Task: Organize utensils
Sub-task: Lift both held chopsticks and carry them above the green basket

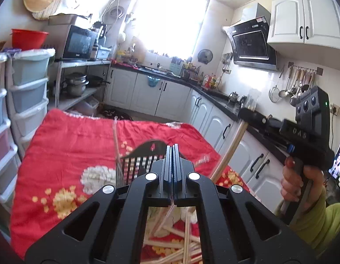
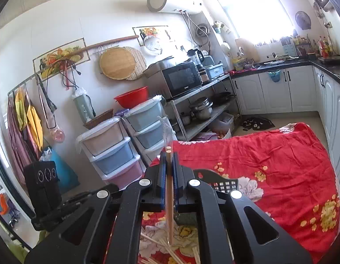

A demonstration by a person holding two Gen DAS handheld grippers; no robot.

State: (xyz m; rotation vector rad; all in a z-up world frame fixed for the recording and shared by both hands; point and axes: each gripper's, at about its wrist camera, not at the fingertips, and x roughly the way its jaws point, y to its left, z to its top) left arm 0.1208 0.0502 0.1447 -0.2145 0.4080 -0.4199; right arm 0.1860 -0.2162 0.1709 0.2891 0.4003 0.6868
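My left gripper (image 1: 173, 148) is shut above a red floral cloth (image 1: 71, 145). A pale, blurred chopstick (image 1: 163, 220) hangs slanting from under its jaws. Just beyond its tips stands a black slotted utensil basket (image 1: 139, 162) with a thin stick (image 1: 116, 136) upright at its left side. Several loose chopsticks (image 1: 170, 244) lie on the cloth below. My right gripper (image 2: 169, 154) is shut on a chopstick (image 2: 169, 209) in a clear wrapper, held upright. The left wrist view shows that chopstick (image 1: 227, 151) hanging to the right. The basket (image 2: 222, 183) and loose chopsticks (image 2: 161, 245) sit below it.
Stacked plastic drawers (image 2: 117, 151) and a metal shelf with pots (image 2: 200, 110) stand left of the cloth-covered table (image 2: 269, 154). White cabinets (image 1: 216, 123) run close along its right side. A person's hand (image 1: 295, 182) grips the right gripper's handle.
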